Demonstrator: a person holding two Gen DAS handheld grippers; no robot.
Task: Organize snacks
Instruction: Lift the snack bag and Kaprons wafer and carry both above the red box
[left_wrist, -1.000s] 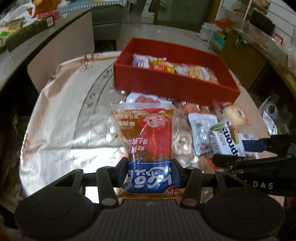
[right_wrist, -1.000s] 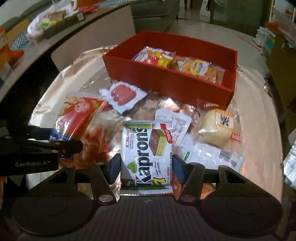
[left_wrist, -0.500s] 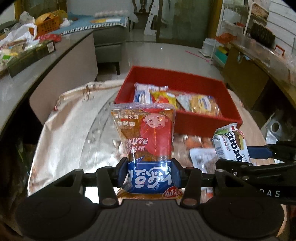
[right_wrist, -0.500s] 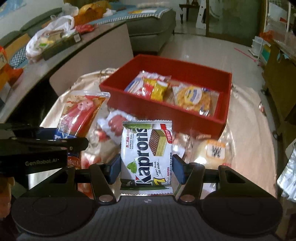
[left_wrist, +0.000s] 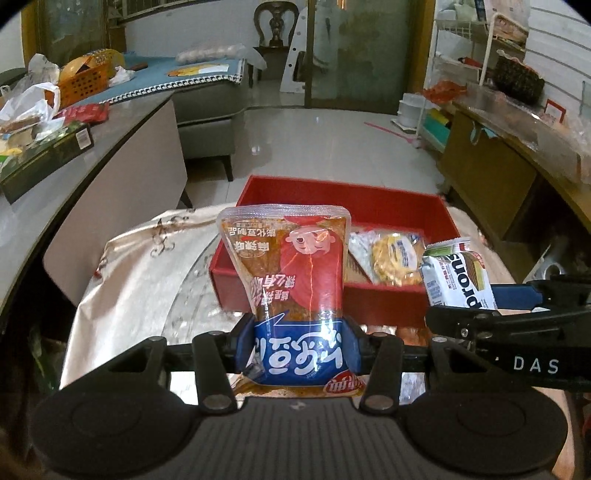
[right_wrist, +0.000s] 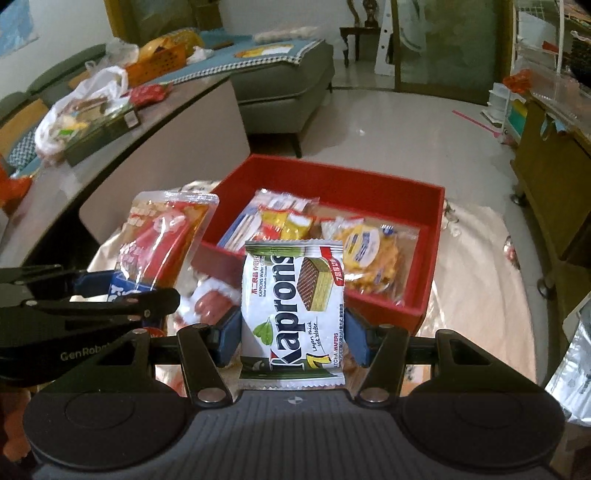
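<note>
Two snack packets held up, one in each tool.
Left tool (left_wrist: 298, 345) clamps a red-and-blue snack pouch (left_wrist: 291, 280); right tool (right_wrist: 291, 336) grips a Kaprons wafer packet (right_wrist: 291, 314). Both hang above the foil-covered worktop (left_wrist: 140, 280), near the red tray (right_wrist: 428, 258) of snacks.

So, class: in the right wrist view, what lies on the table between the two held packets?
A sausage pack lies on the shiny cloth, between the red spicy packet and the wafer packet.
</note>
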